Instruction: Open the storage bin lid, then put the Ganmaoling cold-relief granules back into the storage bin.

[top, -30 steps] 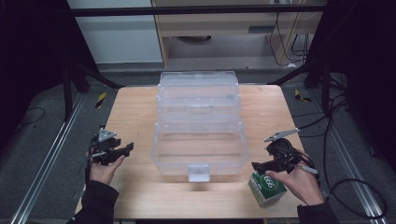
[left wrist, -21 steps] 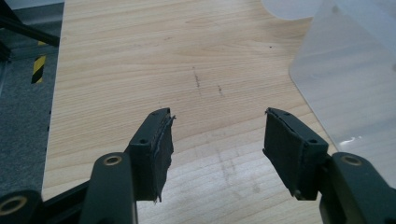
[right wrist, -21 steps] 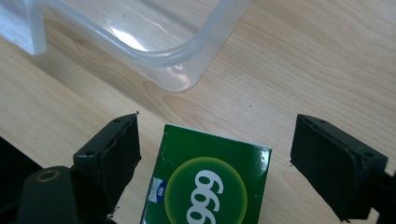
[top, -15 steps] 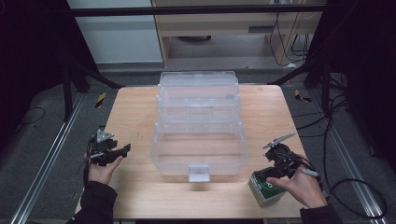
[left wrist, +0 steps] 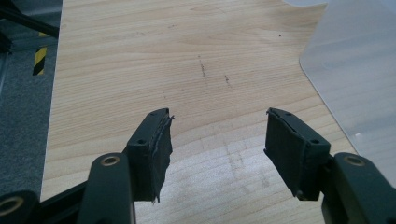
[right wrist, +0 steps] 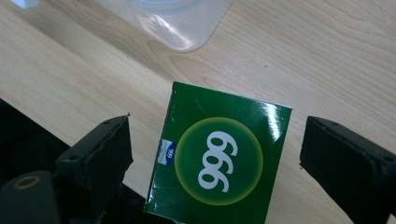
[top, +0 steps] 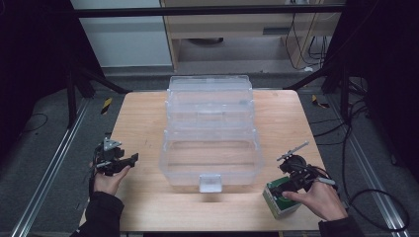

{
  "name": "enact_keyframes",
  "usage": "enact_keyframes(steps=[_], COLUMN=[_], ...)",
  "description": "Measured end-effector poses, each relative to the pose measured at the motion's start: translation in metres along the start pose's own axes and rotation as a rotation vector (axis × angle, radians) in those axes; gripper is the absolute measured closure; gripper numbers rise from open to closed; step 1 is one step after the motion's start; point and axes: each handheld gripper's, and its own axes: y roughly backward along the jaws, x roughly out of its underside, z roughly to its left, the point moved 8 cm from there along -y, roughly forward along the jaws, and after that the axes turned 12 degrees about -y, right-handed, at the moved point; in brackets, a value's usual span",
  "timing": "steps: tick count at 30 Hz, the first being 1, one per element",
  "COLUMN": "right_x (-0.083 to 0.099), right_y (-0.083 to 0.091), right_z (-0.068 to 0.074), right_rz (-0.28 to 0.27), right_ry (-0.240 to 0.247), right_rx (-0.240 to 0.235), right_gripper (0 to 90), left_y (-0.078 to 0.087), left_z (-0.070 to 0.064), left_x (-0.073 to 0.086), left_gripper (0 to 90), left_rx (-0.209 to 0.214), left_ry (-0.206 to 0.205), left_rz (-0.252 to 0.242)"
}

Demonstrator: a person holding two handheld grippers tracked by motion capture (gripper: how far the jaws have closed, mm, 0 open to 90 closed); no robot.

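A green box (right wrist: 219, 158) marked "999" stands on the wooden table (top: 138, 118) near its front right corner; the high view shows the green box (top: 279, 198) with a white side. My right gripper (top: 287, 184) hovers just above it, open, its jaws straddling the box without touching in the right gripper view (right wrist: 215, 154). A clear plastic tiered storage box (top: 210, 131) stands open in the middle of the table. At the table's left edge my left gripper (top: 126, 161) is held open over bare wood, with nothing between its fingers (left wrist: 217, 140).
The clear box's rounded corner (right wrist: 184, 23) lies just beyond the green box, and its edge (left wrist: 355, 70) is to the right of my left gripper. Dark frame legs and cables (top: 356, 108) surround the table. The table's front edge is close behind the green box.
My right gripper has dropped down and toward the front edge, now directly over the green box. The left gripper has barely shifted.
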Motion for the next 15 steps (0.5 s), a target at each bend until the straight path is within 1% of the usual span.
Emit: enact_keyframes(steps=[1,3,4,6,7,9,10,11,15], right_x=[0.001,0.004,0.005,0.005,0.005,0.004,0.004,0.006,0.009], right_y=[-0.001,-0.003,-0.004,-0.004,-0.006,-0.007,-0.008,-0.010,-0.013], right_z=[0.000,0.000,0.000,0.000,-0.001,-0.002,-0.002,-0.002,-0.004], right_rz=[-0.001,0.018,0.024,0.030,0.036,0.032,0.031,0.051,0.066], right_ry=[-0.003,-0.014,-0.008,-0.013,-0.019,-0.016,-0.005,-0.014,-0.006], right_rx=[-0.004,-0.001,0.001,0.000,0.007,0.007,0.008,0.011,0.015], right_gripper=[9.7,8.5,8.5,8.7,8.4,8.2,7.8,6.9,5.7], left_y=[0.000,0.000,0.000,0.000,0.000,0.001,0.001,0.001,0.000], left_z=[0.000,0.000,0.000,0.000,0.001,0.001,0.001,0.002,0.002], left_x=[0.000,0.000,0.000,0.000,0.001,0.001,0.000,0.000,0.001], left_gripper=[40.2,40.2,40.2,40.2,40.2,40.2,40.2,40.2,40.2], left_rx=[0.001,0.002,0.002,0.001,-0.001,-0.001,0.000,0.002,0.003], left_ry=[-0.001,-0.001,0.000,0.001,0.004,0.005,0.005,0.007,0.005], left_rz=[0.000,0.000,0.000,0.001,0.002,0.000,-0.001,-0.002,0.002])
